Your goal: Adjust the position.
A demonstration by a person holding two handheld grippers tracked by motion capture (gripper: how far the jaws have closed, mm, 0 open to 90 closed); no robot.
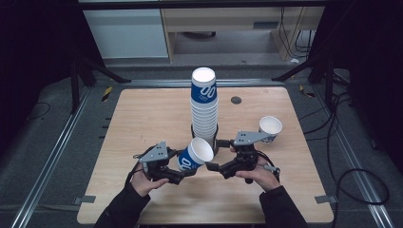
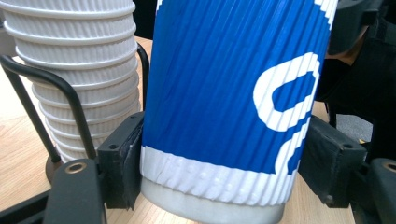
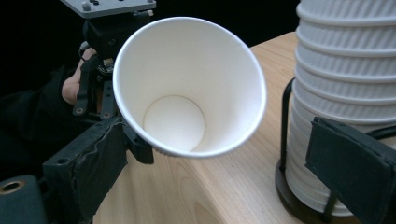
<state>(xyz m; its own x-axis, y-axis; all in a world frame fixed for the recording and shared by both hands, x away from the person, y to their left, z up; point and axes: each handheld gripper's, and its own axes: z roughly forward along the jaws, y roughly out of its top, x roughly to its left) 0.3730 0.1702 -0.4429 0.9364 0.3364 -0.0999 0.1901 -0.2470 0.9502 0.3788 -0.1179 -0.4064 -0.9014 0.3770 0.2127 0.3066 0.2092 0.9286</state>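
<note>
A blue ribbed paper cup (image 1: 195, 156) with white lettering lies tilted, its mouth turned toward the right gripper. My left gripper (image 1: 183, 167) is shut on its lower body; in the left gripper view both pads (image 2: 123, 163) press the cup (image 2: 224, 93) near its white base band. My right gripper (image 1: 216, 155) stands open by the cup's rim. In the right gripper view the cup's white inside (image 3: 187, 88) faces the camera between the wide-apart jaws of that gripper (image 3: 224, 172), with the rim close to the left jaw. Whether they touch I cannot tell.
A tall stack of white ribbed cups (image 1: 204, 104), topped by a blue one, stands in a black wire holder (image 2: 70, 93) just behind the grippers. Another cup (image 1: 270, 128) stands upright at the right. The wooden table (image 1: 142, 118) has dark floor around its edges.
</note>
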